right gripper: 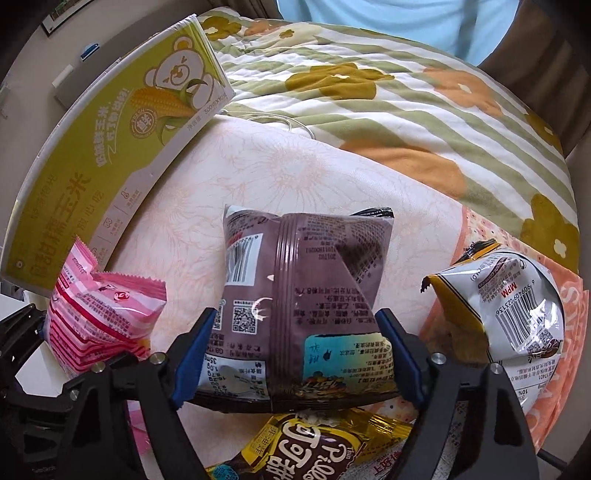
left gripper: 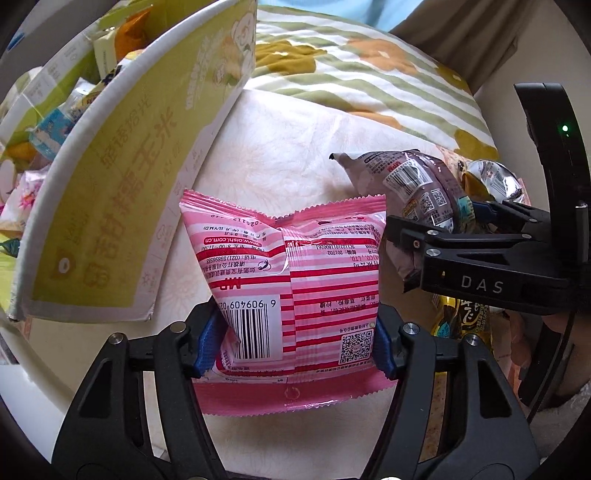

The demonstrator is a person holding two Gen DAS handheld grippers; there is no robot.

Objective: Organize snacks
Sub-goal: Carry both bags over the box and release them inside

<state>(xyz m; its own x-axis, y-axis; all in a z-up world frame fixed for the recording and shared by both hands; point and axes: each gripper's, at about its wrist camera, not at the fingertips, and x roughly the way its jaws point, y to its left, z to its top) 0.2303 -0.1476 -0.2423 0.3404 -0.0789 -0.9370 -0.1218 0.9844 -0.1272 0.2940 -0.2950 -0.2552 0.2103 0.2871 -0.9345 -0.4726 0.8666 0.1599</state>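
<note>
My left gripper is shut on a pink striped snack bag, its blue pads pressing both sides of the bag's lower half. The same pink bag shows at the left of the right wrist view. A purple-brown snack bag stands upright in my right gripper, whose blue pads squeeze its sides. In the left wrist view that brown bag and the right gripper are just right of the pink bag. Both bags are over a pale floral surface.
A yellow-green cardboard box with several snacks inside stands at the left. A white and yellow bag lies at the right, a gold chocolate packet below the right gripper. A flowered quilt and a person in light blue are behind.
</note>
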